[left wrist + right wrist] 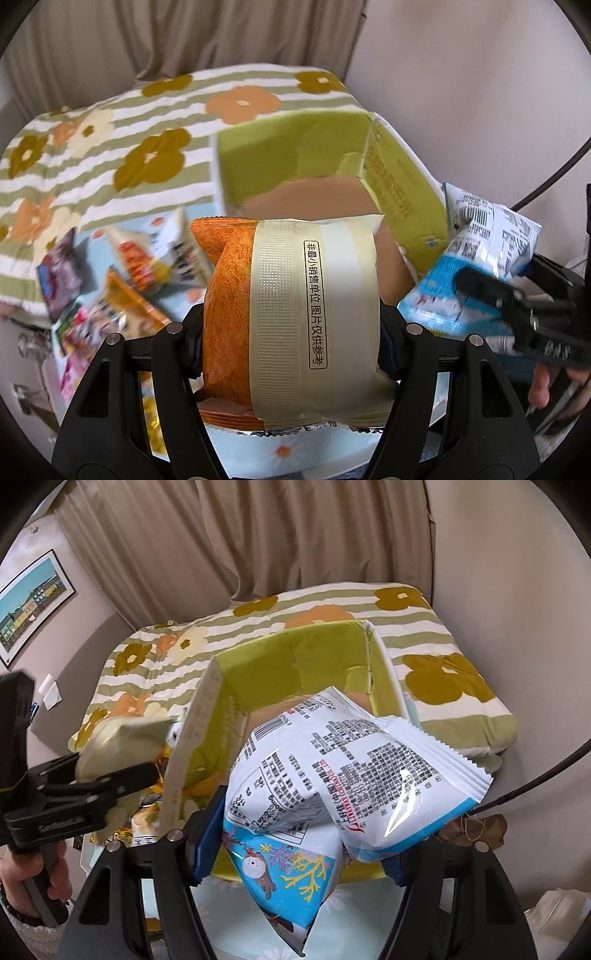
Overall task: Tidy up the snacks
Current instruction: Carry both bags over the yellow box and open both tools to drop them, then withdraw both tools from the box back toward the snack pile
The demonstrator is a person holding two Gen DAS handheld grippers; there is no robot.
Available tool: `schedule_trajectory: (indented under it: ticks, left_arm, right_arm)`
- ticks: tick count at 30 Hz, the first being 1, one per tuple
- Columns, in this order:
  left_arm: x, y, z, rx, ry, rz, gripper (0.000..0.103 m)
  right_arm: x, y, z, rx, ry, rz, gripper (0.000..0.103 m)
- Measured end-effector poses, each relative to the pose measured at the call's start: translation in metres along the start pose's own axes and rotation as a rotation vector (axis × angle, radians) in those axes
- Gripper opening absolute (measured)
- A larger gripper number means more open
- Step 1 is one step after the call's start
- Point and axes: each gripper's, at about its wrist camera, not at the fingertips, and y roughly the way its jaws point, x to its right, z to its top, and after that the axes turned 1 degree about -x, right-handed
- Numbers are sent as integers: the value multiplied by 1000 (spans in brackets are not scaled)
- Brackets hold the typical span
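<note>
beyond both tongs lies a bed under a striped flowered quilt [436,642], with beige curtains [207,542] behind it and a framed picture [33,602] on the wall off to the left of the right tongs. nearer, just ahead of the right tongs, stands an open green cardboard box [295,657] with its flaps up and a brown floor showing inside; from the left tongs it sits ahead and to the right [295,155]. the left tongs [291,325] are clamped on an orange and cream snack packet [288,314], pads pressing its two sides, the packet standing upright between them with a printed label facing the camera. the right tongs [299,849] are clamped on a white and blue snack bag [332,775], crumpled in the grip, its barcode side up and its far end reaching over the box's near edge. from the left tongs, that bag [484,243] shows to the right, held in the other black tool. to the left of the left tongs, several loose snack packets [122,280] lie scattered on a pale blue flowered surface [266,454]; motion blur hides their details. a hand [33,878] grips the left tool's handle at the lower left of the right tongs' view.
</note>
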Motion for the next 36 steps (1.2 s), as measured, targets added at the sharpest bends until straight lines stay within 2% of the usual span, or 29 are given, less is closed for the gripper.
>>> schedule_trajectory:
  ticks: [8, 10, 12, 17, 25, 28, 31, 33, 36]
  left_arm:
    - [24, 59, 25, -103, 59, -47, 68]
    - [25, 66, 30, -118, 70, -40, 77]
    - [26, 68, 36, -116, 84, -38, 102]
    - [15, 61, 38, -110, 82, -23, 103]
    - [-20, 44, 15, -111, -50, -53, 103]
    - [-28, 36, 7, -113, -96, -104, 103]
    - [-32, 27, 0, -94, -109, -101, 103]
    - [-33, 22, -5, -86, -102, -81, 103]
    - [-34, 18, -10, -79, -98, -65, 103]
  right_arm:
    - [16, 14, 1, -48, 26, -24, 66]
    - [17, 18, 0, -58, 35, -31, 66]
    - [18, 21, -1, -70, 35, -42, 66]
    - [14, 27, -6, -96, 18, -72, 66]
    - [6, 35, -1, -88, -22, -87, 68]
    - [4, 41, 3, -92, -26, -58, 68]
    - [4, 47, 4, -89, -15, -52, 75]
    - [7, 47, 4, -67, 9, -33, 96]
    - [14, 43, 0, -44, 66, -19, 100]
